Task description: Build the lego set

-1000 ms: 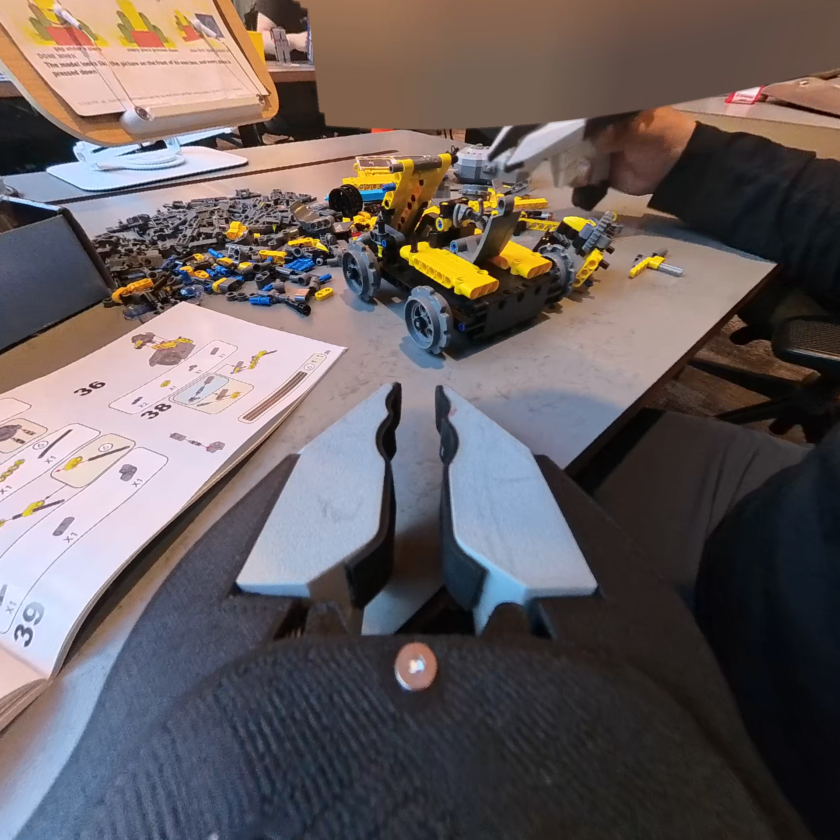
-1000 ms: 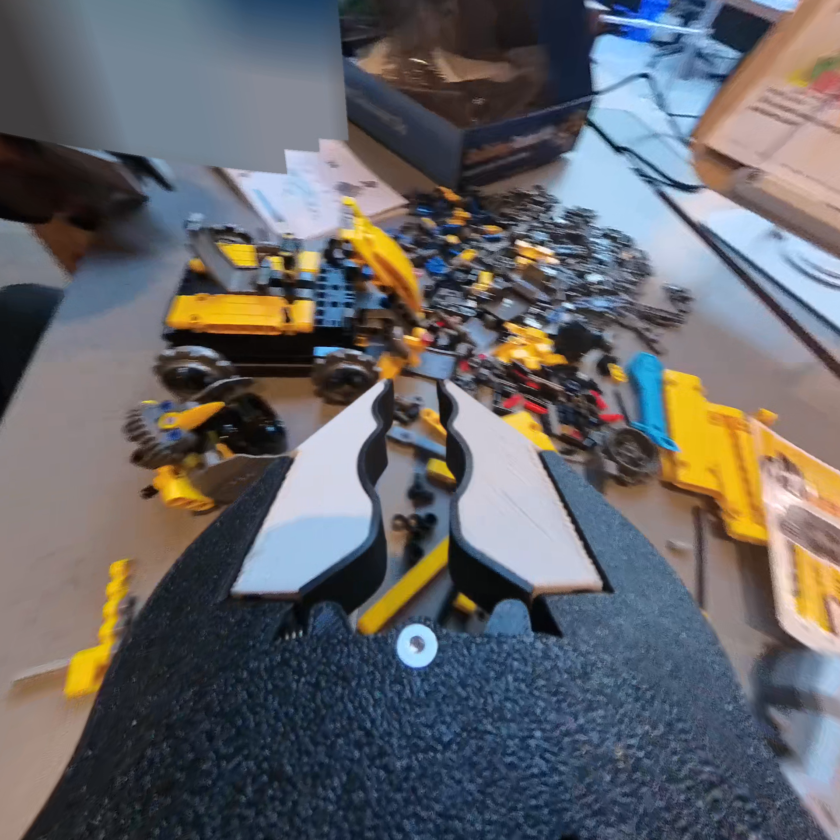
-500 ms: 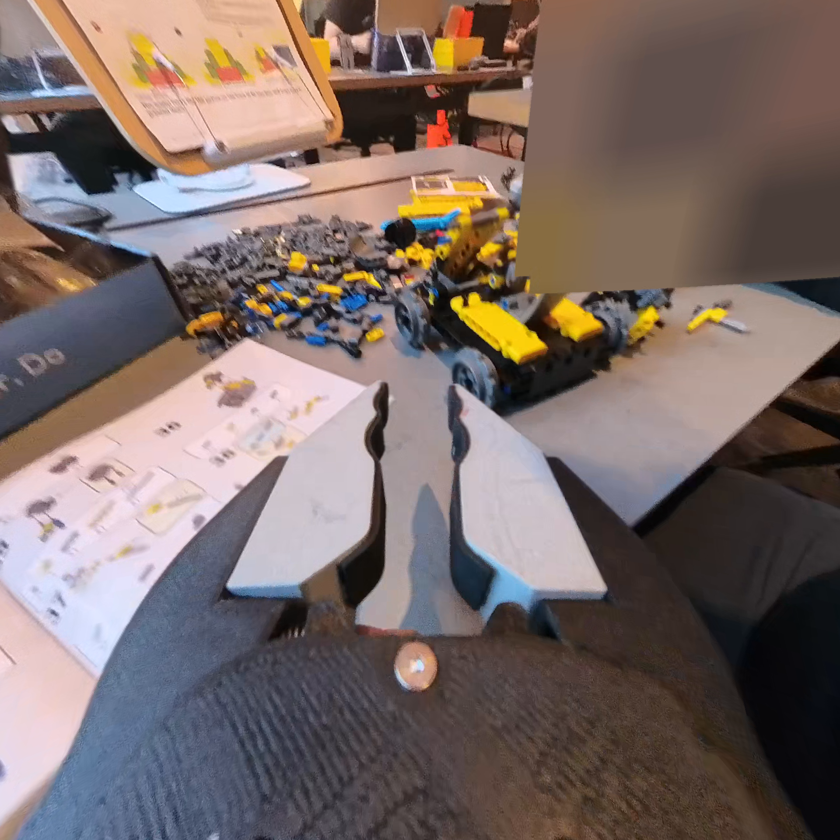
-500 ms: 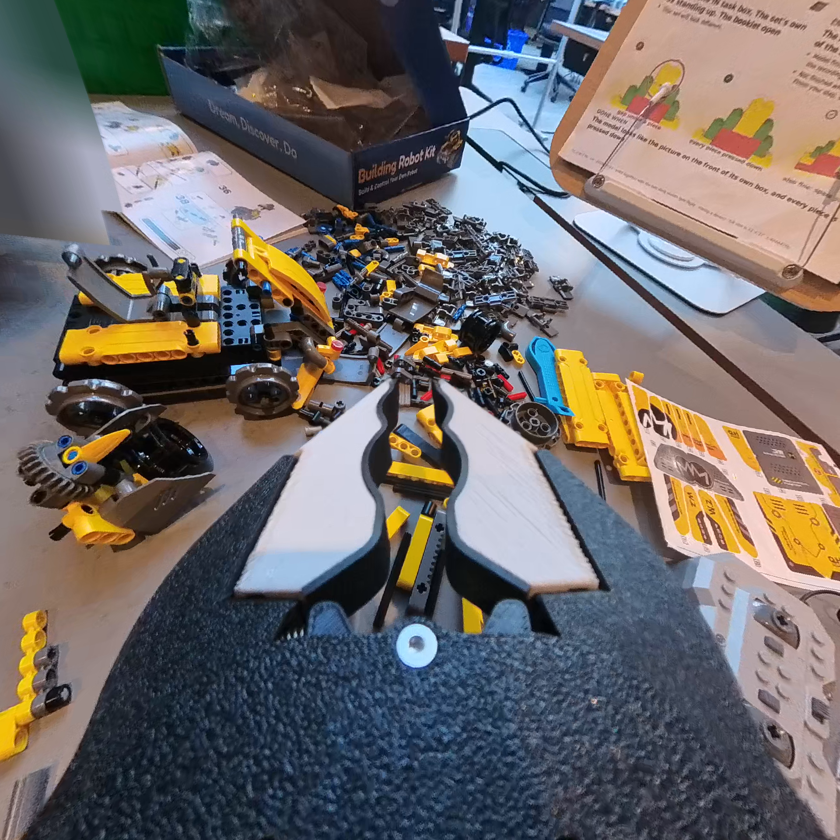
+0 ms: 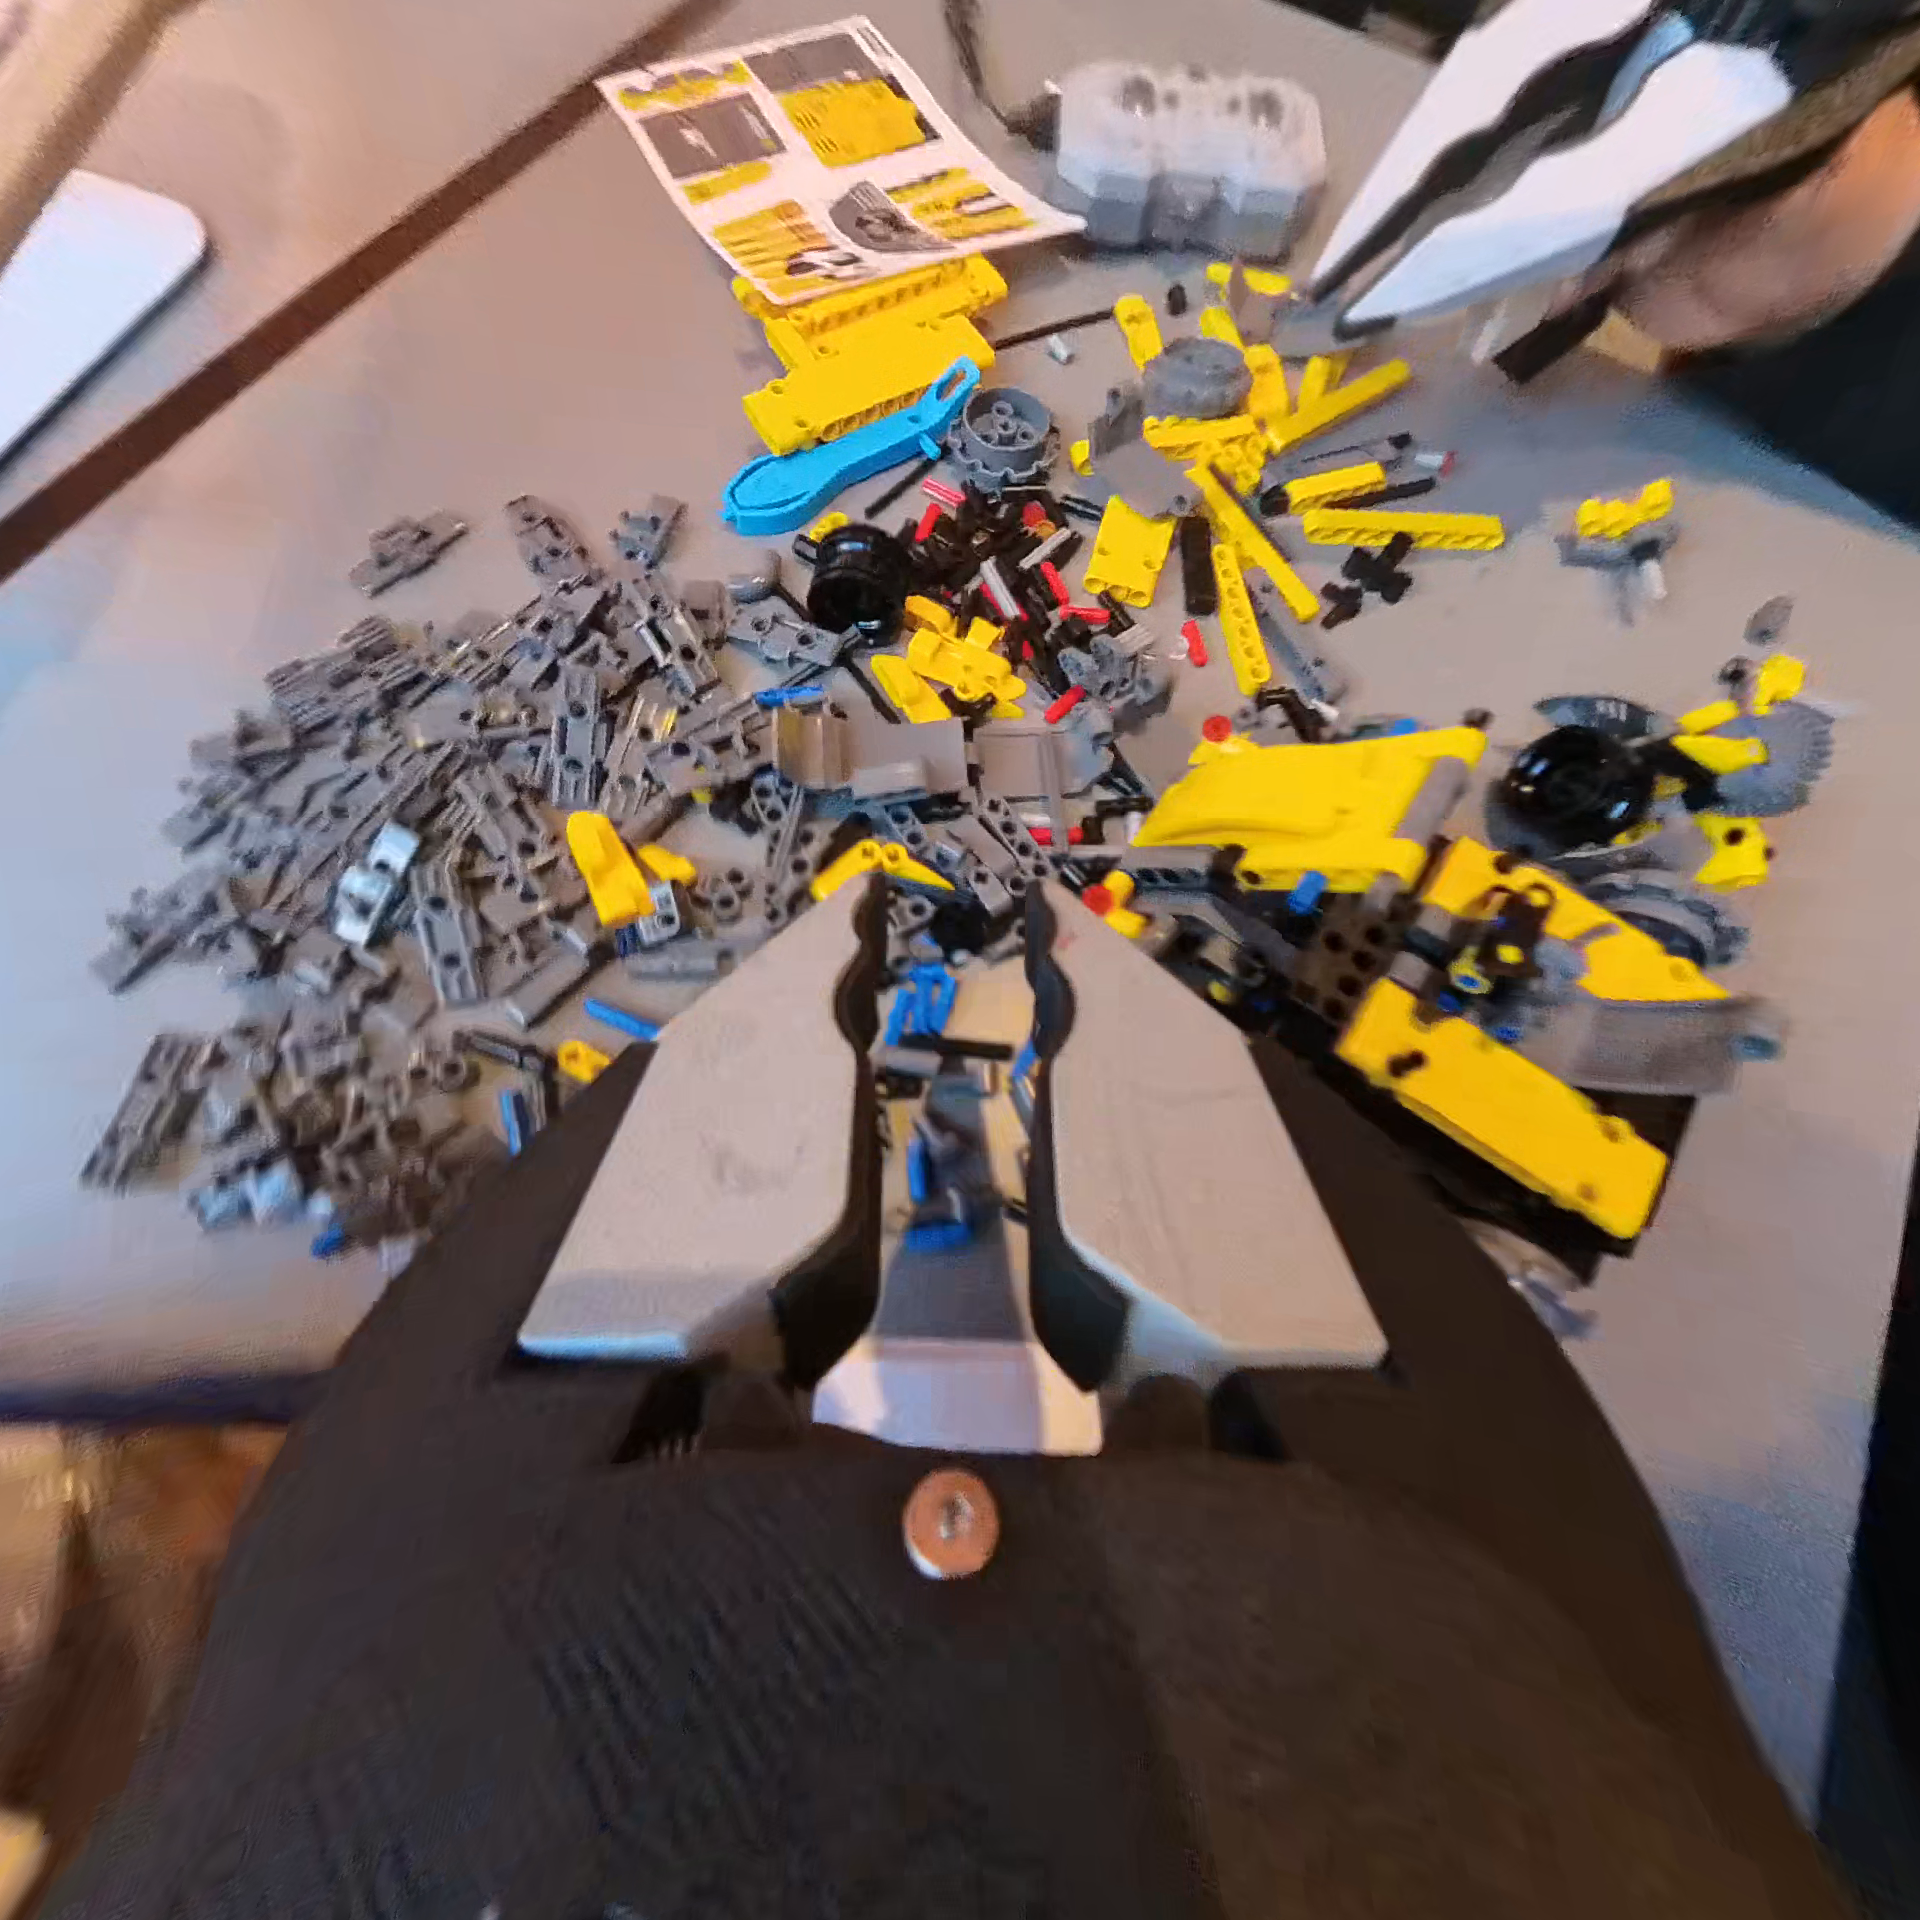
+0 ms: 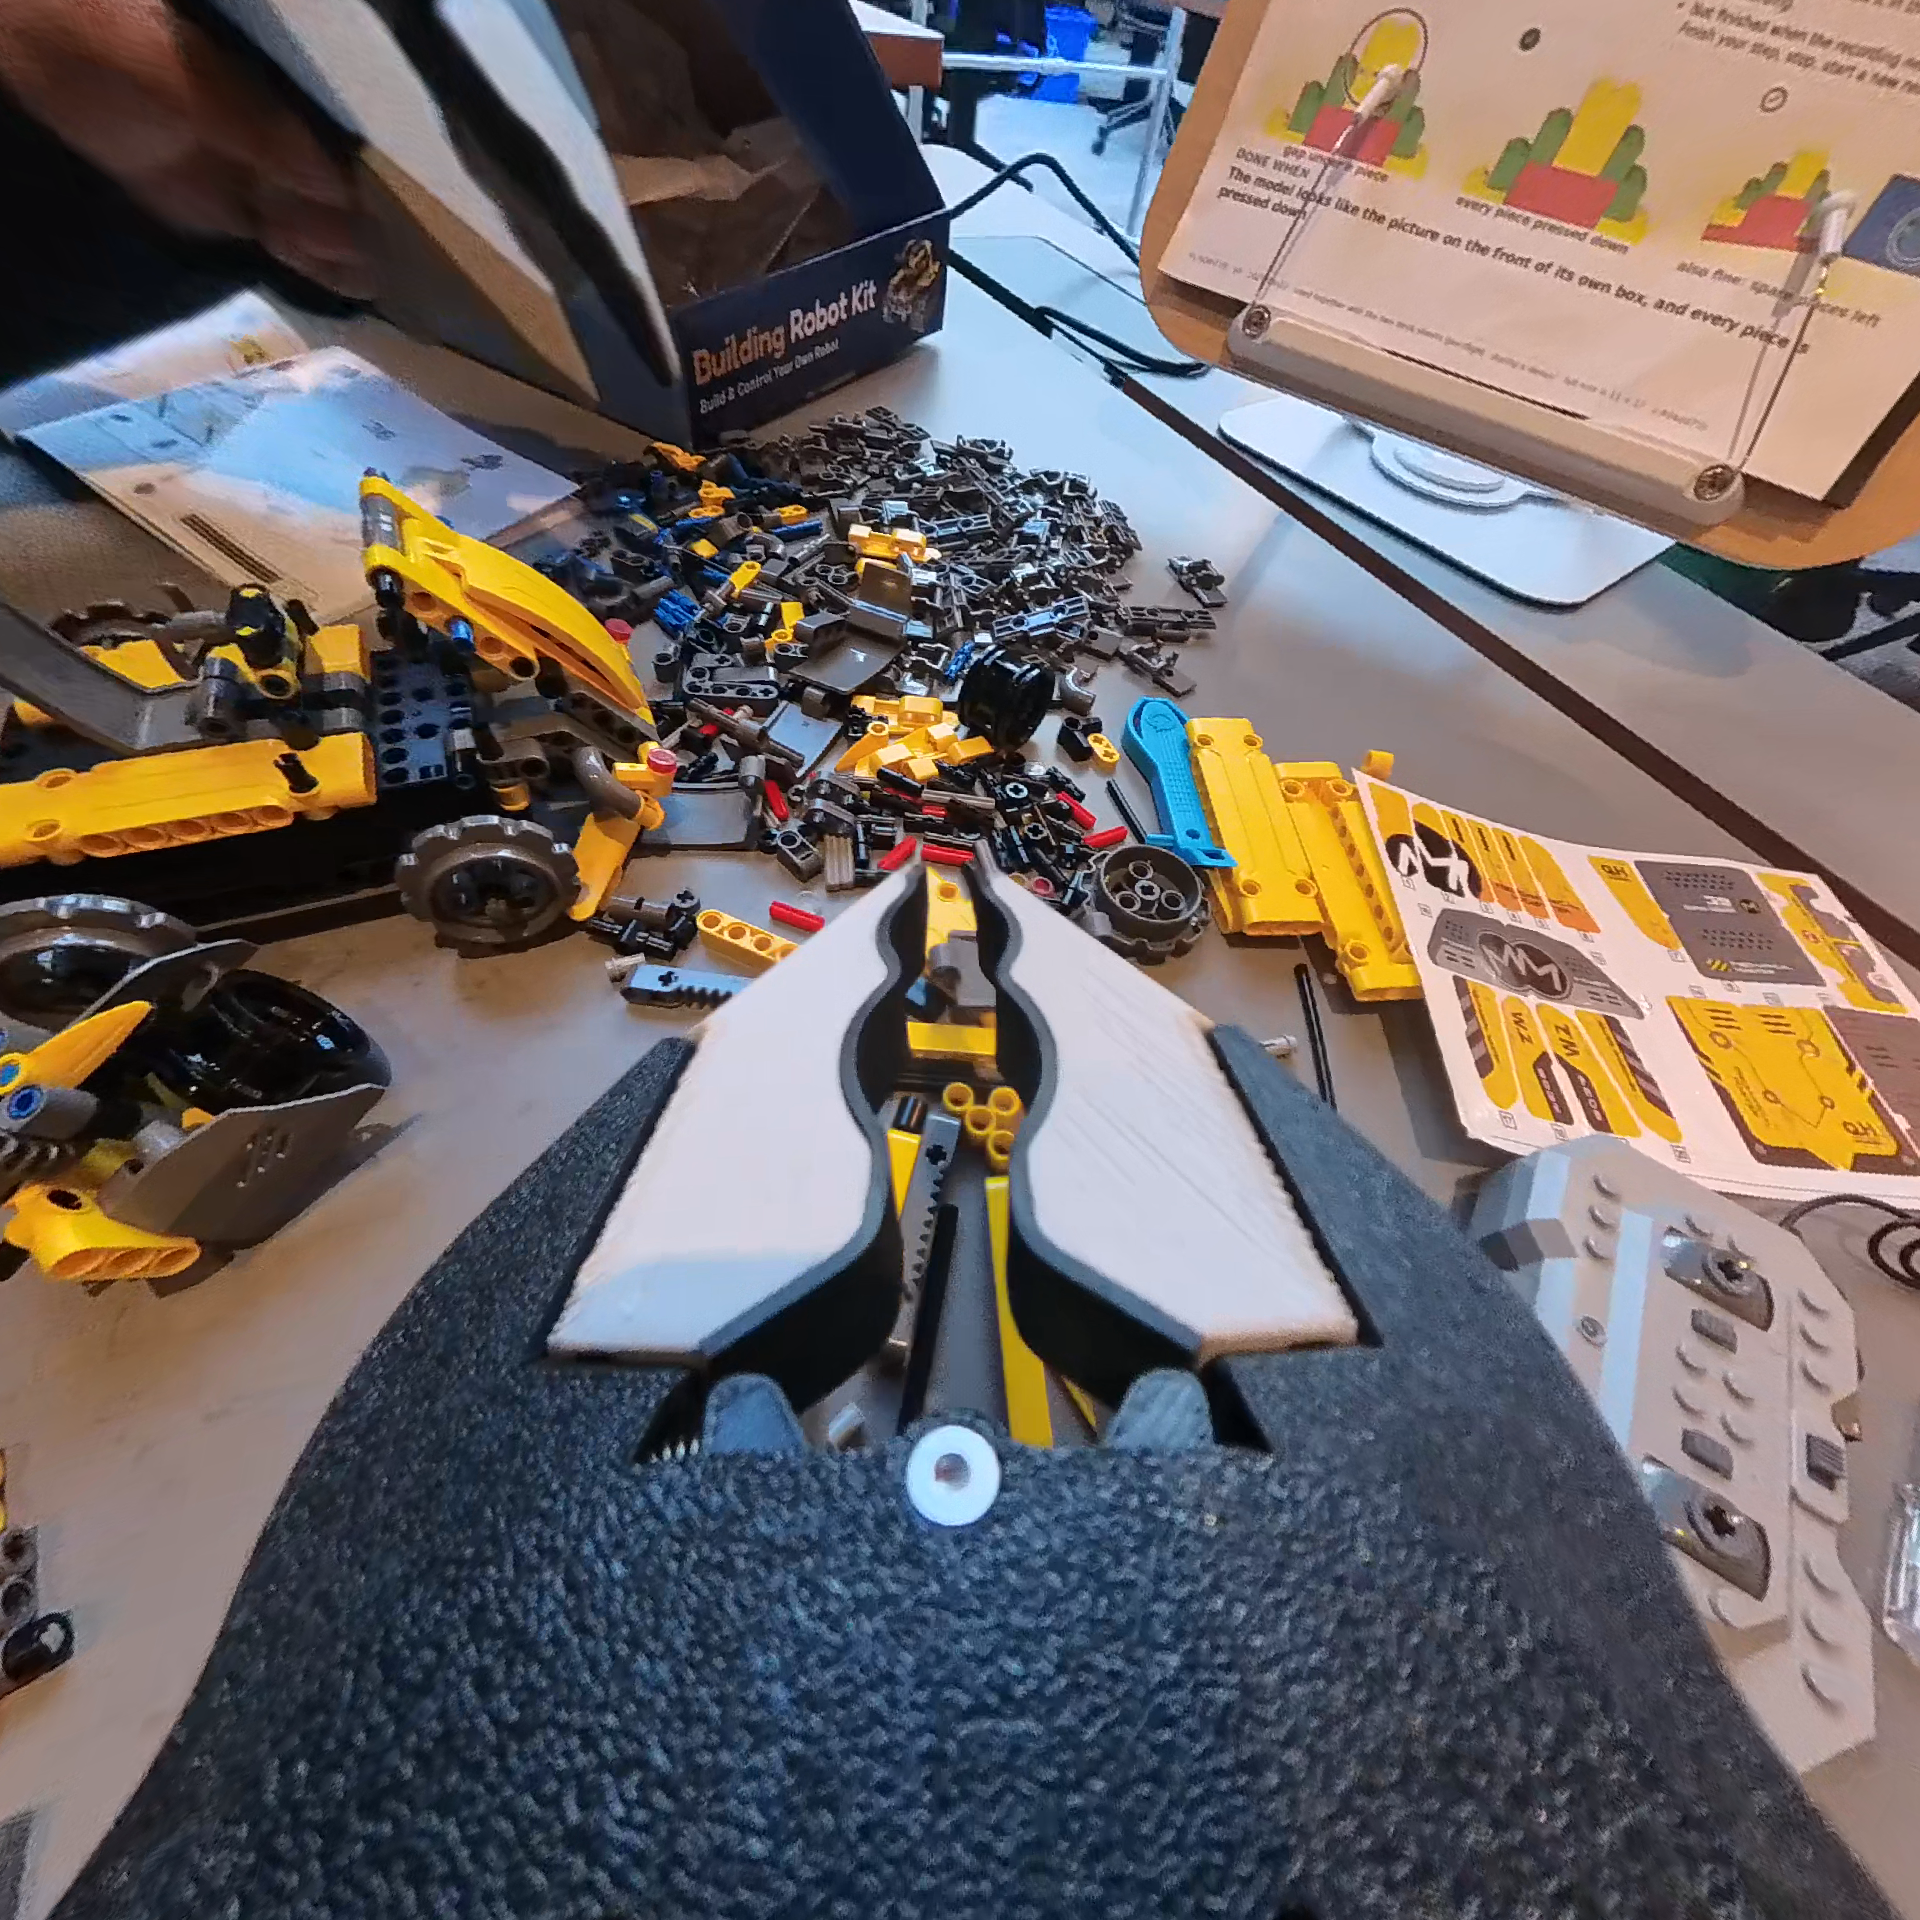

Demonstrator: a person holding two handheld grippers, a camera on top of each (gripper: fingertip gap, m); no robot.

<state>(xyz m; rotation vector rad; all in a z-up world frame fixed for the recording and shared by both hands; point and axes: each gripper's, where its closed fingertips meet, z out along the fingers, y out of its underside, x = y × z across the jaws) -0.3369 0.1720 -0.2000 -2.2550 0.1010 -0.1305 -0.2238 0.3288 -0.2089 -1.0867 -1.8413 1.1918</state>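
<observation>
Holding two grippers over one table (image 5: 499, 343) | left gripper (image 5: 951, 904) jaws spread, empty, above grey bricks (image 5: 436, 831) | right gripper (image 6: 945, 883) jaws nearly together, pinching nothing we see, above loose yellow pieces (image 6: 940, 1034) | one yellow car (image 6: 312, 727), one blue tool (image 6: 1174, 779)

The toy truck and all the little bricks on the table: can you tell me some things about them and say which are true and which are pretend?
1. The left tool holds a yellow brick. False: it is open and holds nothing, hanging over small blue pins.
2. The blue brick remover lies right beside the yellow panels. True.
3. The yellow and black truck has red wheels. False: its wheel is grey and black.
4. The sticker sheet lies flat on the table. True.
5. The right tool points at the loose bricks. True.
</observation>
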